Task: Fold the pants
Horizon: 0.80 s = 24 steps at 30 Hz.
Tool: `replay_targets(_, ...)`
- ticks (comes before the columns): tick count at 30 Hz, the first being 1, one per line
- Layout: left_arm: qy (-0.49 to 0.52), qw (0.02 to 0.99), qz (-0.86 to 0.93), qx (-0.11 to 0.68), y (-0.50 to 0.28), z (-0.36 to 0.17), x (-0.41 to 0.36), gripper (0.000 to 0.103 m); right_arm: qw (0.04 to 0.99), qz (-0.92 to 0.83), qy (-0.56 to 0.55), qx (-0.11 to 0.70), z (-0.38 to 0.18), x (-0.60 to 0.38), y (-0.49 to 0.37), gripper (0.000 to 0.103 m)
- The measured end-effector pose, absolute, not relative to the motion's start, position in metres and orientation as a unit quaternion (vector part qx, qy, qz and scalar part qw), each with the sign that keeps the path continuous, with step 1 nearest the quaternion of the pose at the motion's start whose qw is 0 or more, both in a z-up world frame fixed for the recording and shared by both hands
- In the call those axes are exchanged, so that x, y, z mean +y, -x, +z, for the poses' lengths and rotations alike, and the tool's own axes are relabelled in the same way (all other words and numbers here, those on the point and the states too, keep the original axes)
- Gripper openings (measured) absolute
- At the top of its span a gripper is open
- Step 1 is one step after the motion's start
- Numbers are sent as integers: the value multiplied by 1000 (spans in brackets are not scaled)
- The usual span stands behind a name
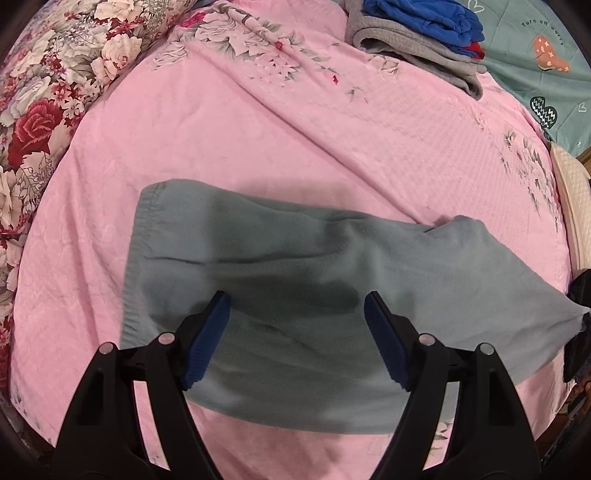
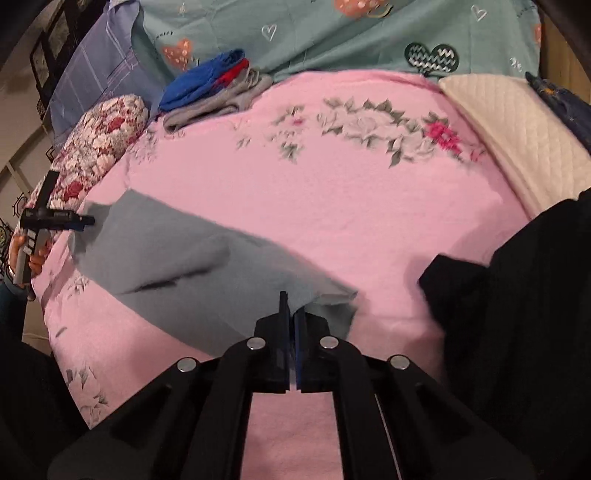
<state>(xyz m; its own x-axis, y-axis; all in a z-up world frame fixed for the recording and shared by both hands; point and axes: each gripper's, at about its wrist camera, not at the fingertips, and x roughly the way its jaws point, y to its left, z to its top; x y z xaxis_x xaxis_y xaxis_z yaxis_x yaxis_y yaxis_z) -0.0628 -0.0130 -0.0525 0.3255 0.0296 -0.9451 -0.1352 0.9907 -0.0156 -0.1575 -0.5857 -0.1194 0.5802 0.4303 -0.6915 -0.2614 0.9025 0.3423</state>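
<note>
On the pink bedspread (image 1: 258, 140) lie the grey-green pants (image 1: 295, 280), spread flat across its middle with the ribbed waistband toward the left side in the left wrist view and the legs running off to the right, where the cloth lifts from the bed at its far end. Above the waistband end hangs the left gripper (image 1: 297, 306), its two blue-padded fingers (image 1: 208, 338) spread wide with nothing between them, clear of the cloth as far as the view shows. At the other end of the pants the right gripper (image 2: 291, 306) has its fingers pressed together on the edge of the cloth, which bunches up right at the tips; the pants (image 2: 192, 273) stretch away from it toward the left gripper (image 2: 55, 219), seen small at the far left of the right wrist view and held in a bare hand (image 2: 27, 254). Beside the right gripper, on the right, a black garment (image 2: 517, 295) lies over the edge of the bedspread (image 2: 332, 206). At the far side of the bed sits a stack of folded clothes (image 1: 417, 33), grey beneath and blue on top with a bit of red showing. A flowered pillow (image 1: 44, 103) lies along the left, a teal quilt with hearts (image 2: 332, 33) runs behind, and a cream quilted pad (image 2: 517, 136) rests at the right edge.
</note>
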Motion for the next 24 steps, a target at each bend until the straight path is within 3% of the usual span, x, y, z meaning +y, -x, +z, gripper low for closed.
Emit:
replay_targets(4, 36, 810, 55, 583, 64, -55, -4, 77, 888, 140, -71, 432, -121, -604, 141, 4)
replay_targets(5, 35, 809, 56, 584, 65, -55, -2, 77, 881, 124, -47, 453, -131, -600, 136, 16)
replay_targets(8, 32, 808, 63, 584, 64, -54, 5, 77, 882, 45, 39, 467, -145, -592, 136, 40)
replay_targets(11, 34, 807, 70, 585, 62, -56, 10, 77, 898, 102, 19, 427, -133, -584, 154, 42)
replay_targets(17, 26, 813, 90, 575, 55, -62, 16, 77, 890, 169, 149, 396, -134, -531, 182, 42)
replay_targets(21, 10, 814, 97, 573, 51, -64, 14, 79, 871, 167, -14, 462, -159, -567, 156, 42)
replay_targets(24, 13, 812, 101, 575, 47, -64, 15, 79, 865, 147, -128, 462, -169, -605, 153, 42)
